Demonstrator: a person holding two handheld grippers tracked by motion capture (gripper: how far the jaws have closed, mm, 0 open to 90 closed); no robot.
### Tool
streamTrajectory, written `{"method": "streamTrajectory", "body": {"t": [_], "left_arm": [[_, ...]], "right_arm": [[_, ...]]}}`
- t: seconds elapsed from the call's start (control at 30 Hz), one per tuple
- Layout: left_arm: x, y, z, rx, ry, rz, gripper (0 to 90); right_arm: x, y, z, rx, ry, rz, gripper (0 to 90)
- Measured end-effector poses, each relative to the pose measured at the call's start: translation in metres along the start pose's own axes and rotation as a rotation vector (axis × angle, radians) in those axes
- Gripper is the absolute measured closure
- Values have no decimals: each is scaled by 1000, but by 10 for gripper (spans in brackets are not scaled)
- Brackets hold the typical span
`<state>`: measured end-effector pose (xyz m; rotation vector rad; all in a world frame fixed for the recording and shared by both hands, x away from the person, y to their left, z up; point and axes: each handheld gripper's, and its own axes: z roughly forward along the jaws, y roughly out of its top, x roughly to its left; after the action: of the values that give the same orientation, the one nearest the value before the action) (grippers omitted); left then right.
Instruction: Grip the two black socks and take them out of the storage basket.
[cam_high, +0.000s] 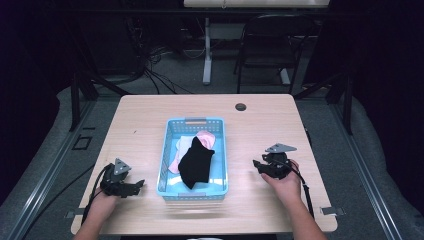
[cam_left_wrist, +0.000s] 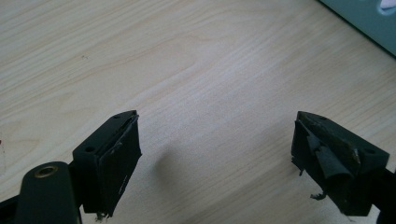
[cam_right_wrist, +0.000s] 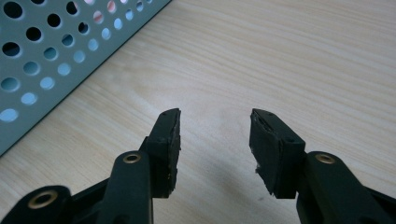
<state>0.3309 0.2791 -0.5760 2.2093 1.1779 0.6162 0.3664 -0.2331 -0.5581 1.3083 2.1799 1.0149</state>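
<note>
A light blue perforated basket (cam_high: 165, 155) stands in the middle of the wooden table (cam_high: 265, 130). Inside it a black sock (cam_high: 196, 162) lies on top of a pink cloth (cam_high: 206, 136) and a white one (cam_high: 184, 144). My left gripper (cam_high: 139, 185) rests low over the table just left of the basket, held by a hand, its jaws wide open over bare wood (cam_left_wrist: 215, 135). My right gripper (cam_high: 256, 165) sits to the right of the basket, also open with nothing between its jaws (cam_right_wrist: 215, 126). The basket's holed wall (cam_right_wrist: 51, 60) shows at upper left in the right gripper view.
A round dark grommet (cam_high: 241, 107) sits in the table near its far edge. Beyond the table stand a black chair (cam_high: 272, 45) and a white desk leg (cam_high: 207, 50), with cables on the floor. Bare wood lies on both sides of the basket.
</note>
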Motion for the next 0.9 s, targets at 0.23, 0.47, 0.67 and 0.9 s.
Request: {"method": "streamTrajectory", "body": {"t": [0.23, 0.47, 0.67, 0.9], "left_arm": [[0, 0, 0, 8, -1, 2, 155], [0, -1, 0, 6, 0, -2, 155], [0, 0, 0, 9, -1, 0, 155], [0, 0, 0, 9, -1, 3, 155]], "right_arm": [[4, 15, -6, -23, 36, 9, 534], [15, 41, -10, -19, 73, -49, 562], [26, 66, -11, -19, 139, -93, 526], [41, 95, -8, -34, 204, -158, 516]]}}
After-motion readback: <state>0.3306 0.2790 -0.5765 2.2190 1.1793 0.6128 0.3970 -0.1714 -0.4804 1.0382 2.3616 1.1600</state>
